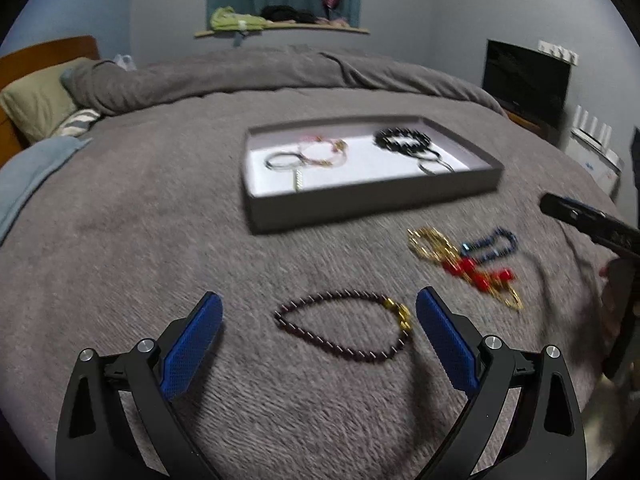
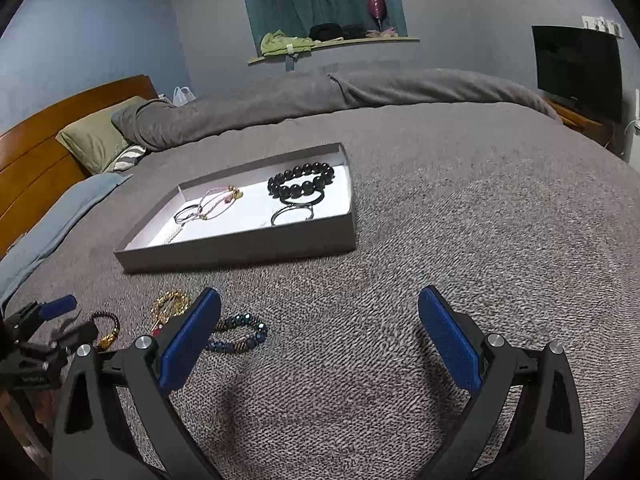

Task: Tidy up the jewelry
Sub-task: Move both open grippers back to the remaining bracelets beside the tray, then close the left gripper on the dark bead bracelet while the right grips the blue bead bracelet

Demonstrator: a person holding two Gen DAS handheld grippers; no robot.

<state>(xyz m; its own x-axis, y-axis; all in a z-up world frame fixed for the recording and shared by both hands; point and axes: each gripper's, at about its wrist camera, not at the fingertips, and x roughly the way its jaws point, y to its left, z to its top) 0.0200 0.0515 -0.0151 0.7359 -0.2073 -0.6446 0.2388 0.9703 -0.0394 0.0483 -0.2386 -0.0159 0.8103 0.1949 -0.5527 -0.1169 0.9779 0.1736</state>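
A grey tray (image 1: pixel 372 200) (image 2: pixel 240 248) lies on the bed and holds a black bead bracelet (image 1: pixel 402 139) (image 2: pixel 302 180), a pink cord bracelet (image 1: pixel 322 152) (image 2: pixel 218 202) and thin bangles. My left gripper (image 1: pixel 320 308) is open, and a dark maroon bead bracelet (image 1: pixel 344 326) lies on the blanket between its fingers. To its right lie a gold chain (image 1: pixel 430 242), a red-and-gold piece (image 1: pixel 480 276) and a blue bead bracelet (image 1: pixel 494 244) (image 2: pixel 236 336). My right gripper (image 2: pixel 320 304) is open over bare blanket, the blue bracelet just beside its left finger (image 2: pixel 188 344).
The grey blanket (image 2: pixel 460 220) covers the bed, bunched in a ridge at the far side. Pillows (image 2: pixel 96 140) and a wooden headboard (image 2: pixel 36 160) are at the left. A dark screen (image 2: pixel 576 68) stands at the right. A wall shelf (image 2: pixel 332 44) holds clothes.
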